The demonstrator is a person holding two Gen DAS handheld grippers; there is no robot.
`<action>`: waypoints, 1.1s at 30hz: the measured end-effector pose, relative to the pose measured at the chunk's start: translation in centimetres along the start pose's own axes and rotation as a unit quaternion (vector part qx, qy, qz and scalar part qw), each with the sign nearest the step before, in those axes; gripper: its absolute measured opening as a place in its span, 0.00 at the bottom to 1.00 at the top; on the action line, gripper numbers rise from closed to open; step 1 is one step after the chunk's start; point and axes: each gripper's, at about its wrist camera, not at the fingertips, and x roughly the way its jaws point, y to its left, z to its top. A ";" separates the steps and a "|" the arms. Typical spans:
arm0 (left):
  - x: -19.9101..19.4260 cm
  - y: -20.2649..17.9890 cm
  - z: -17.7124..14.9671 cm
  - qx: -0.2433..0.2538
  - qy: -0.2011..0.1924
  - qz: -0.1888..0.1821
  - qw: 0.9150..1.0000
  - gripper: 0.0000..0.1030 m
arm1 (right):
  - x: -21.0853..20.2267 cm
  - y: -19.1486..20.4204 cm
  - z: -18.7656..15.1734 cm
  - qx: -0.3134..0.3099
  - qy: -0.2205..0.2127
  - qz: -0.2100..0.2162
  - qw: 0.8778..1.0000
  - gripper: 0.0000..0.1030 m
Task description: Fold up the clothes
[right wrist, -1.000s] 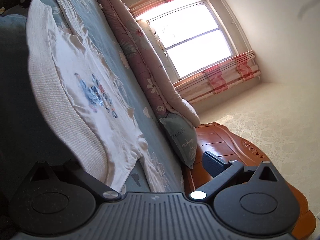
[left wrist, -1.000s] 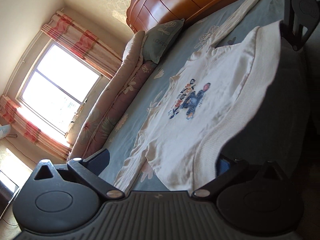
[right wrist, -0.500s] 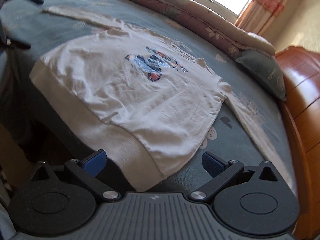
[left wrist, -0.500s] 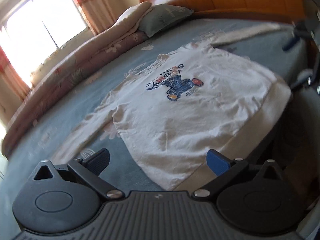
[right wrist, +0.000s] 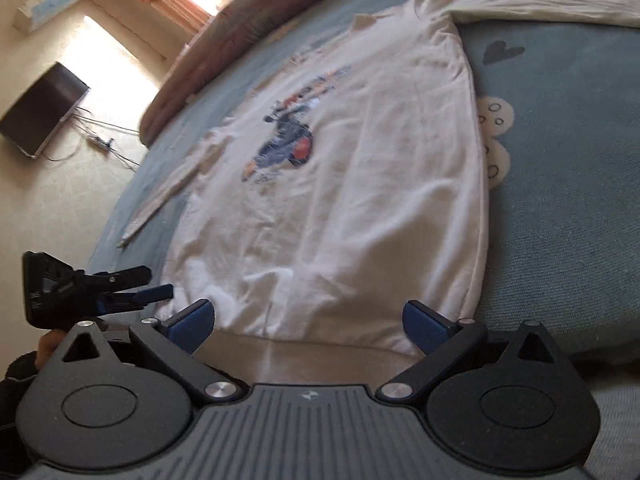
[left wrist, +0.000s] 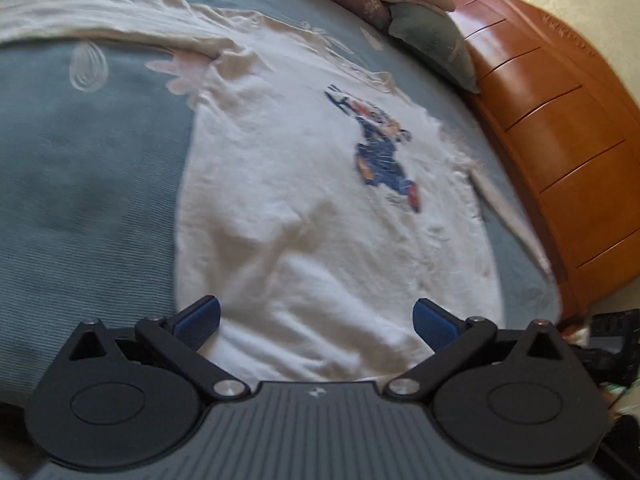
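garment: a white long-sleeved cotton sweatshirt with a blue and red cartoon print on the chest (left wrist: 320, 208) is lying flat, print side up, on the bed, filling the middle of both wrist views.
sleeves: in the left wrist view one sleeve is stretching out toward 10 o'clock and the other is running along the bed edge toward 4 o'clock; in the right wrist view one is reaching toward 1 o'clock and the other toward 8 o'clock.
hem: the ribbed waistband (right wrist: 320, 354) is lying at 6 o'clock in the right wrist view, just in front of the gripper body.
surface: a blue-grey ribbed bedspread with pale flower and heart motifs (left wrist: 88, 184) is lying under the sweatshirt.
left gripper: the black two-finger gripper with blue pads (left wrist: 316, 320) is hovering over the lower part of the sweatshirt with its jaws spread wide, holding nothing.
right gripper: the second black gripper with blue pads (right wrist: 310, 320) is hovering over the hem, jaws spread wide, nothing between them.
other gripper seen: the left gripper is showing at 8 o'clock in the right wrist view, near the hem corner.
headboard: an orange-brown panelled wooden headboard (left wrist: 560, 128) is standing at 2 o'clock in the left wrist view.
bedding: a folded pink floral quilt (right wrist: 248, 36) is lying along the far bed edge at 11 o'clock, and a grey-green pillow (left wrist: 436, 48) is resting at 1 o'clock by the headboard.
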 end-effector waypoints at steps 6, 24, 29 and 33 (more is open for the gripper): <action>-1.9 0.1 1.2 0.021 -0.015 0.036 0.999 0.99 | -3.0 0.4 1.1 -0.035 -0.004 -0.106 0.994 1.00; -0.7 -1.8 0.2 0.070 0.013 0.082 0.994 0.97 | 1.6 2.5 2.1 -0.025 -0.012 0.002 1.000 1.00; -0.2 -4.3 3.0 0.075 -0.024 -0.005 0.997 0.97 | 1.3 3.9 2.9 -0.068 -0.026 -0.019 0.997 1.00; 3.0 -5.5 3.7 0.065 -0.022 -0.022 0.997 0.97 | 3.8 4.7 3.6 -0.069 -0.019 0.009 0.997 1.00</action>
